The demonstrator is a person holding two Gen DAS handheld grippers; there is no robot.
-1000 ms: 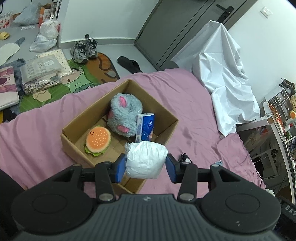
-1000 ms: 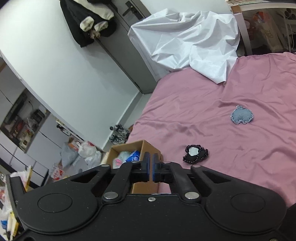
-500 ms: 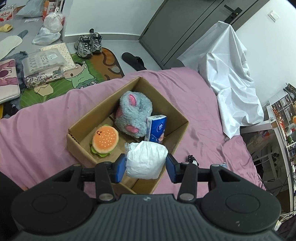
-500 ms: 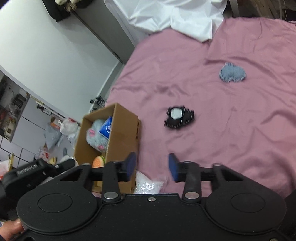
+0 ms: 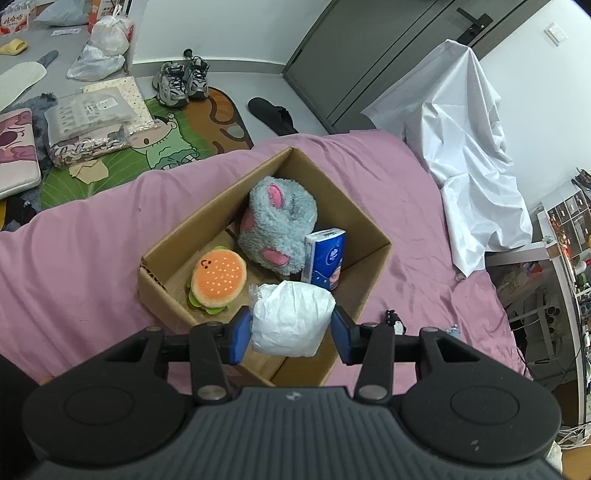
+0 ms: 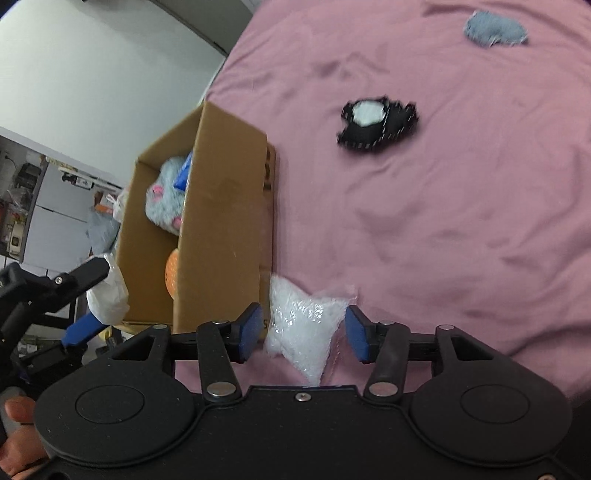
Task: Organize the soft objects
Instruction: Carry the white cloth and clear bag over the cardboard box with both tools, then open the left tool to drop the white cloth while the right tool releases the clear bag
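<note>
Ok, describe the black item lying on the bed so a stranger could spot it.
Start at the cardboard box on the pink bedsheet. Just beyond its outer wall lies a small black fabric piece. Its white centre patch distinguishes it from the plain blue-grey piece farther off.

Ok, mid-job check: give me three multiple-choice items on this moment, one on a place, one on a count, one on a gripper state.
1. Where is the orange plush burger?
A. Inside the brown cardboard box
B. On the pink bedsheet
C. On the floor

2. How many things lie inside the box, not counting what is being held?
A. One
B. Three
C. Five

3. What is the right hand-held gripper doing?
A. Shut on the black item
B. Shut on nothing
C. Open around a clear crinkly plastic bag

Answers: 1 A, the burger lies on the box floor. 2 B, the burger, the grey-and-pink fluffy plush and the blue tissue pack. 3 C, its blue pads stand apart on either side of the bag, which rests on the sheet.
</note>
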